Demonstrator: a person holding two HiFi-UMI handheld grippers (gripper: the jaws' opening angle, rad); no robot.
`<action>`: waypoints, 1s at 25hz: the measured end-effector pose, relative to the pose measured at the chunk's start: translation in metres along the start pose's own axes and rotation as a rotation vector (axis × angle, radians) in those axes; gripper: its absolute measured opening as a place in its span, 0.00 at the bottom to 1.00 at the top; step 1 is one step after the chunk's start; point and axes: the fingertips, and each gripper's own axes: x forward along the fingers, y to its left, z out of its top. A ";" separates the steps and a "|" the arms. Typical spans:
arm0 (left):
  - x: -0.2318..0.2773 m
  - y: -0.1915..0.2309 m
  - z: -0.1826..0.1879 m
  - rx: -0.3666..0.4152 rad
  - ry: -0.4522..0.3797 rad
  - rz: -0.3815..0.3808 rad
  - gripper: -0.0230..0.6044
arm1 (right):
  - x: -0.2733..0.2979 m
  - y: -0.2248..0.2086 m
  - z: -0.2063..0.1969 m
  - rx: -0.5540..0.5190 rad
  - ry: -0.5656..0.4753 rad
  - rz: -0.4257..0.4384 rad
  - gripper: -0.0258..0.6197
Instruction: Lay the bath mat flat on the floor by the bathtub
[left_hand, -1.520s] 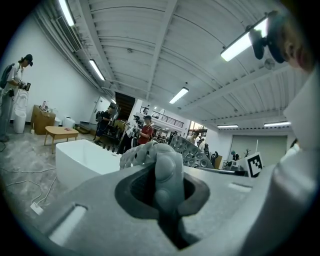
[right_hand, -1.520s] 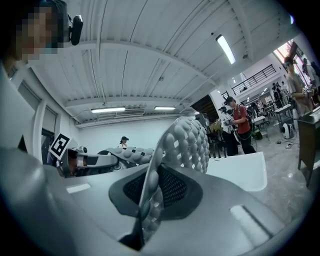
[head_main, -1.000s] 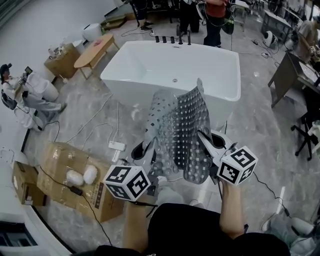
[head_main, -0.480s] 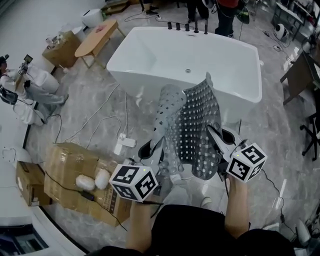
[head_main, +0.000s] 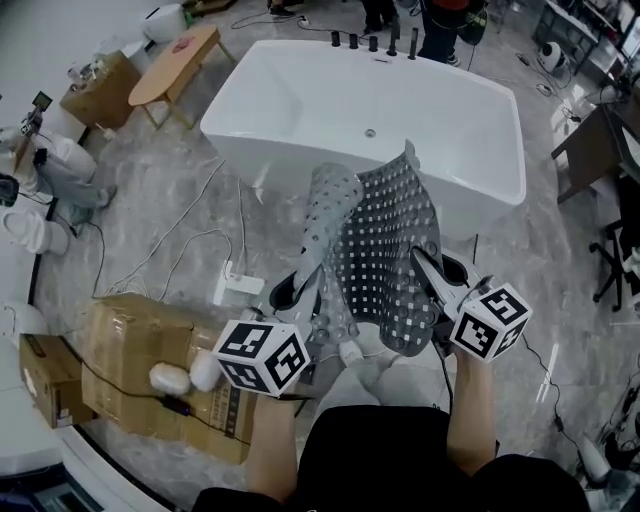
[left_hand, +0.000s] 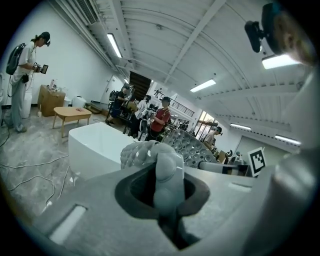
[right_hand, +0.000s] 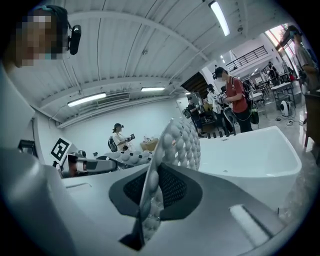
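**Grey mat gripped at two near corners, in the air before the tub**

Grey rubber, holed and studded with suction cups: the mat (head_main: 375, 250) is off the floor (head_main: 170, 210) altogether. It hangs between the two grippers in front of the near long wall of the tub (head_main: 300, 120). Its far end rises and curls over toward the tub rim.

Left gripper (head_main: 298, 296): jaws closed on the mat's near left edge. Its own view shows a bunched fold of mat pinched between them.

Right gripper (head_main: 426, 272): jaws closed on the near right edge. Its view shows the sheet standing edge-on in the bite, thin and flat.

Judgement on the hold: a grip at each near corner keeps the sheet spread across its width, so it can go down as one panel and not as a heap. The left side is rolled inward and looks narrower than the right. That fold will probably need pulling out.

Stage: carrying; laying not begun.

Hazards: a power strip (head_main: 236, 290) and cables lie on the floor to the left, below the tub's near left corner. A cardboard box (head_main: 130, 335) sits nearer the person. The mat should be kept off all three.

Risk: the floppy far end may fold under itself on touching down.
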 end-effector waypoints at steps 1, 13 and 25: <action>0.000 0.004 0.000 -0.004 0.002 -0.005 0.07 | 0.004 0.002 0.000 -0.005 0.004 -0.003 0.07; 0.005 0.021 0.009 -0.013 -0.004 -0.010 0.07 | 0.021 0.003 0.002 -0.023 0.006 -0.013 0.07; 0.070 0.032 0.013 -0.001 0.077 0.027 0.07 | 0.045 -0.061 -0.002 0.080 -0.012 -0.015 0.07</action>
